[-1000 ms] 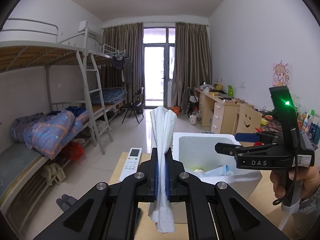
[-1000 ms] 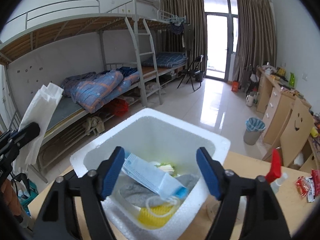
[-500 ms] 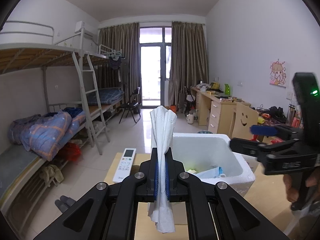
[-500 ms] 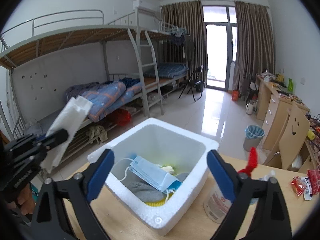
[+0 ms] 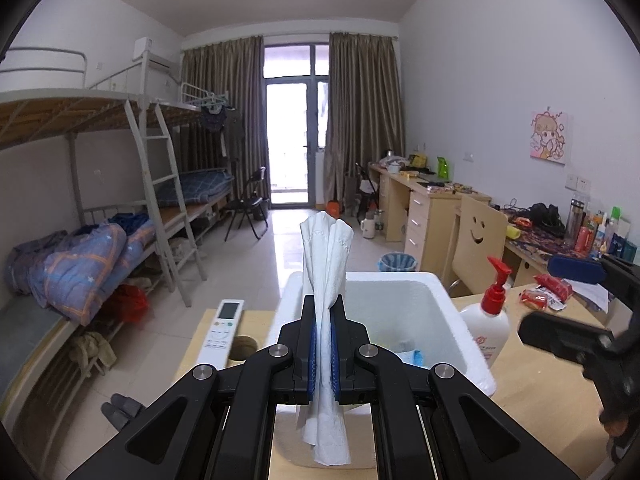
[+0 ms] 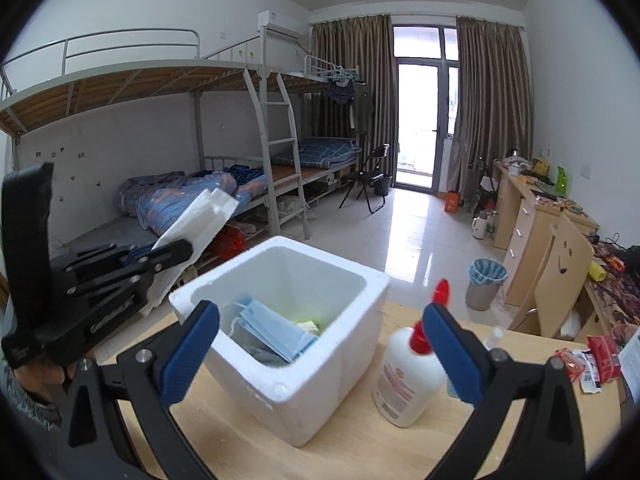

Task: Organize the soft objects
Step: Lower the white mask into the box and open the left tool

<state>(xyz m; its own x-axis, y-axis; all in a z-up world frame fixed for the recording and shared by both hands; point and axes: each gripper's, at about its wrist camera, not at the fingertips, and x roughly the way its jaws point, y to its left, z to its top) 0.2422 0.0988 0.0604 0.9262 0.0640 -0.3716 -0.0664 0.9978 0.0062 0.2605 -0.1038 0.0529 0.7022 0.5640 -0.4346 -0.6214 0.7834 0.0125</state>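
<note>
left tongs (image 5: 324,354): clamped on tissue (image 5: 326,280) | tissue: upright, beside box (image 6: 304,372) | right tongs (image 6: 320,356): just opened wide, empty

A light wooden table (image 6: 248,432) carries a white foam box (image 6: 320,364), set toward its far edge. A white pump bottle with a red top (image 6: 408,376) stands just beside it, a white remote control (image 5: 222,332) lies by the far left corner, and red snack wrappers (image 6: 596,356) are scattered toward the right edge.
</note>
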